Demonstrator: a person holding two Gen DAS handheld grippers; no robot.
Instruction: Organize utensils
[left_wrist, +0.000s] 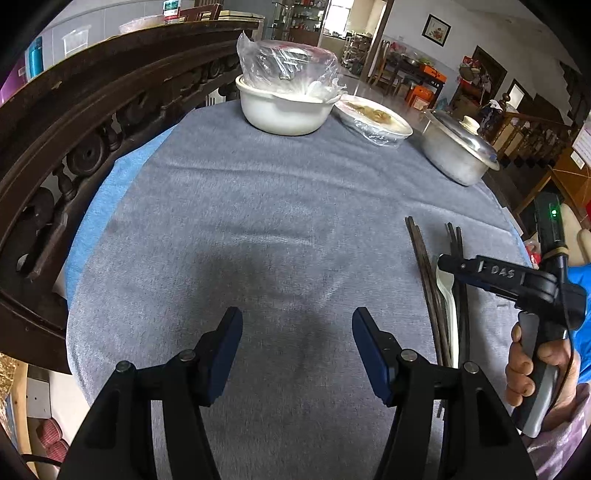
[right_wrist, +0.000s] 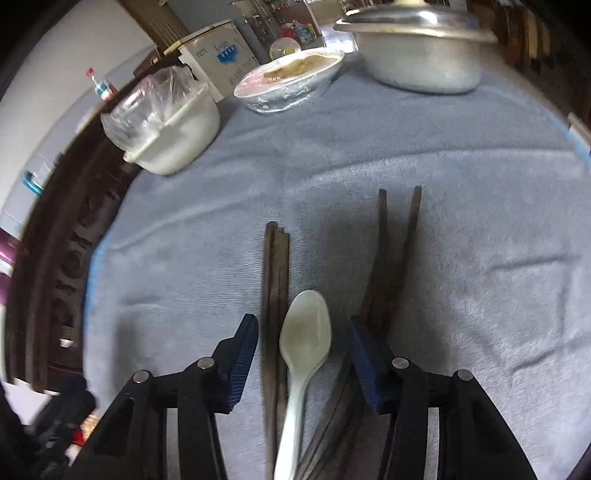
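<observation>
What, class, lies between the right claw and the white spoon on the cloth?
Nothing visible does. The open right claw already straddles the white spoon. Dark chopsticks lie close beside the spoon on its left, not across it.

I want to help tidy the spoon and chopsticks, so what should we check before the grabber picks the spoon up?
1. Right gripper open: ok, its jaws stand wide apart.
2. White spoon between the jaws: ok, its bowl lies in the gap, handle running back toward the camera.
3. Spoon alone in the gap: not ok, the left chopsticks also lie between the fingers, close beside the spoon.
4. Right chopsticks out of the way: not ok, they pass under the right finger.
5. Left gripper out of the way: ok, open over bare grey cloth.
6. Height above the spoon: cannot tell.
</observation>
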